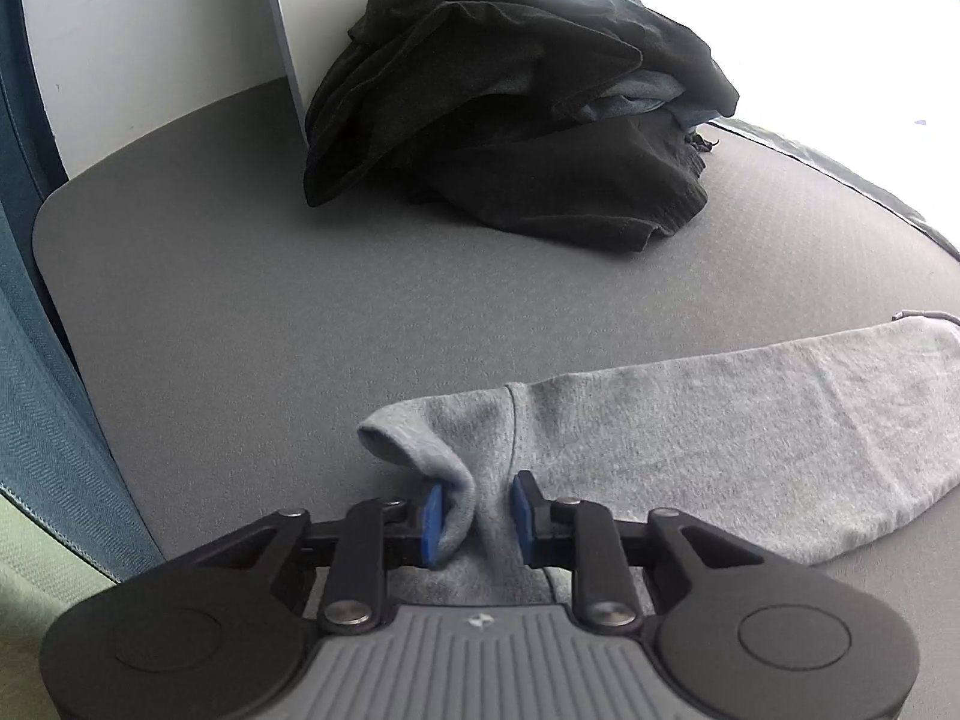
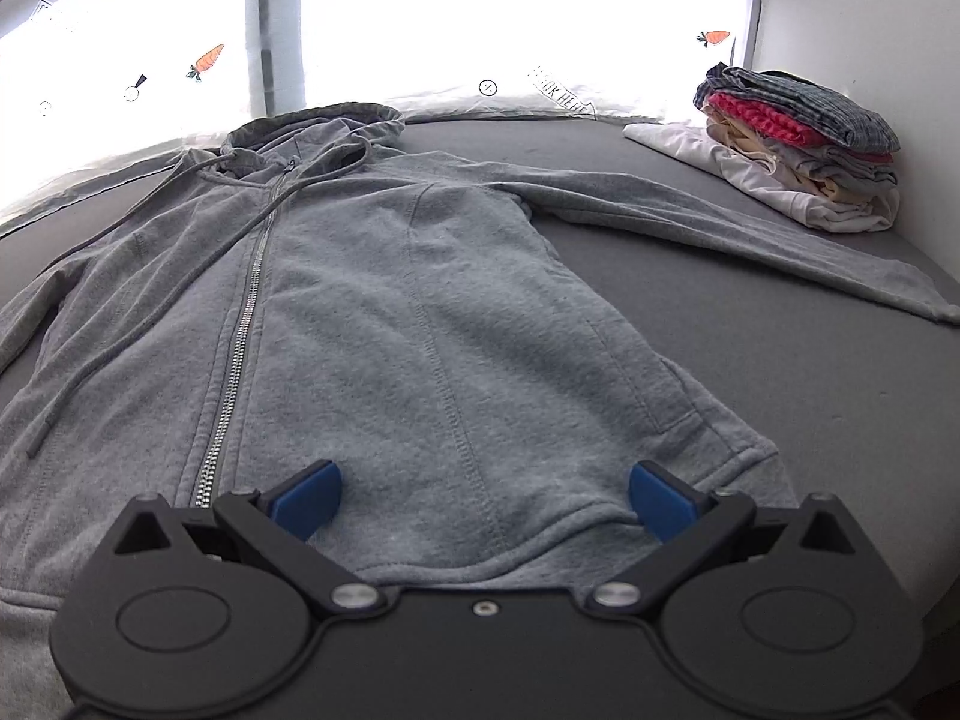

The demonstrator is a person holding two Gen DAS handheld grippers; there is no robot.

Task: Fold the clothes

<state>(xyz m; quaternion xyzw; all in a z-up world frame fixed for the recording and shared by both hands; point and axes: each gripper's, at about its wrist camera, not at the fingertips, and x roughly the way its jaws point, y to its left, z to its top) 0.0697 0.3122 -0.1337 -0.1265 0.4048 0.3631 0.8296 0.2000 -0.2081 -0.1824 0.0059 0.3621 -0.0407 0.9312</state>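
Your grey hoodie [image 2: 384,300] lies flat and face up on the dark grey surface [image 2: 780,360], zipper [image 2: 240,354] closed, hood [image 2: 312,126] at the far end toward the bright window. In the right wrist view one sleeve [image 2: 750,234] stretches out to the right, apart from the body, its cuff near the edge of the picture. Drawstrings [image 2: 90,354] trail down the left half of the chest.

Your left tongs [image 1: 477,516] are nearly closed on the cuff end of the other sleeve [image 1: 720,438]: the blue pads [image 1: 433,519] press a bunched fold of grey cloth between them, and the sleeve runs off to the right along the surface.

Your right tongs [image 2: 483,495] are wide open over the bottom hem [image 2: 480,564] of the hoodie, right of the zipper. The blue pads stand well apart on either side of the cloth with nothing pinched; whether the tips touch the fabric, you cannot tell from here.

Further out: a heap of dark clothes [image 1: 510,120] sits at the far side of the surface in the left wrist view, up against a white panel [image 1: 282,24]. In the right wrist view a stack of folded clothes [image 2: 804,150] sits at the far right corner beside a white wall [image 2: 870,30], a checked piece on top, red and cream below, white at the bottom. A blue fabric [image 1: 36,360] edges the left of the surface.
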